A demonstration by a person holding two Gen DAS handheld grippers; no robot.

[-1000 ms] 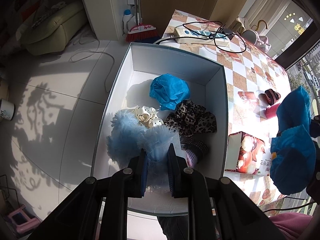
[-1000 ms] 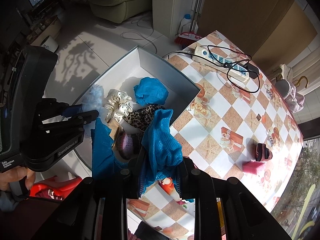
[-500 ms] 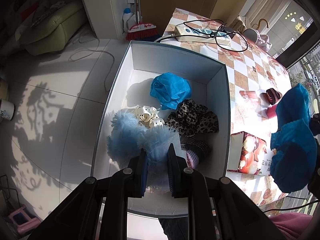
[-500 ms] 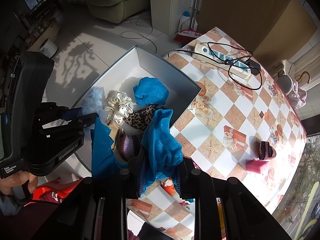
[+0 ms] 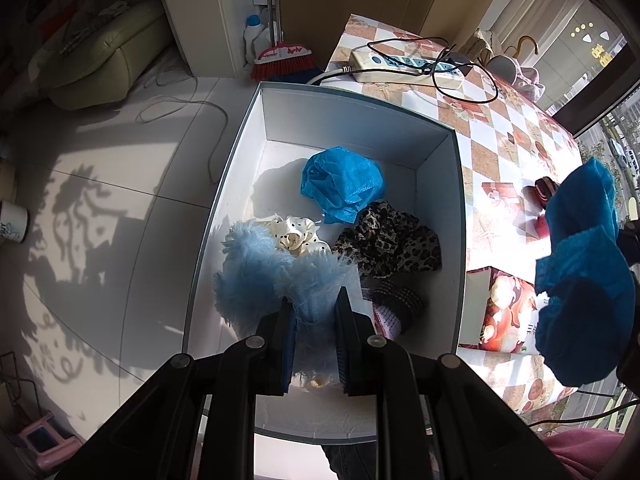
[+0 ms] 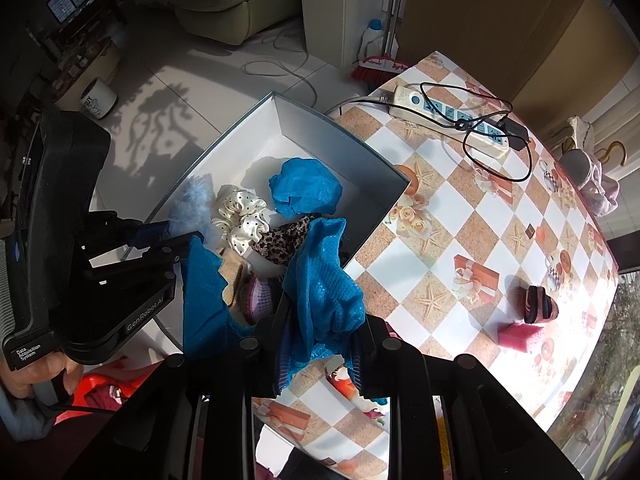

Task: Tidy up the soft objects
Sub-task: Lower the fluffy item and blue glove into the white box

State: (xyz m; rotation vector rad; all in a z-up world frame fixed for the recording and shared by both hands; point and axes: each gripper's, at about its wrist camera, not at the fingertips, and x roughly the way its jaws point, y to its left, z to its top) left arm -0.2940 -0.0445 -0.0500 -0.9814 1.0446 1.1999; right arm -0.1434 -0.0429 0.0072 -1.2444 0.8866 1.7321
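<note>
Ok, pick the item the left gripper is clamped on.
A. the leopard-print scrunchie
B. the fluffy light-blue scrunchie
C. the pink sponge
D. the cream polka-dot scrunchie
B: in the left wrist view the left gripper has its pads pressed on the fluffy light-blue scrunchie over the white box, while the leopard-print scrunchie and the cream polka-dot scrunchie lie loose inside.
</note>
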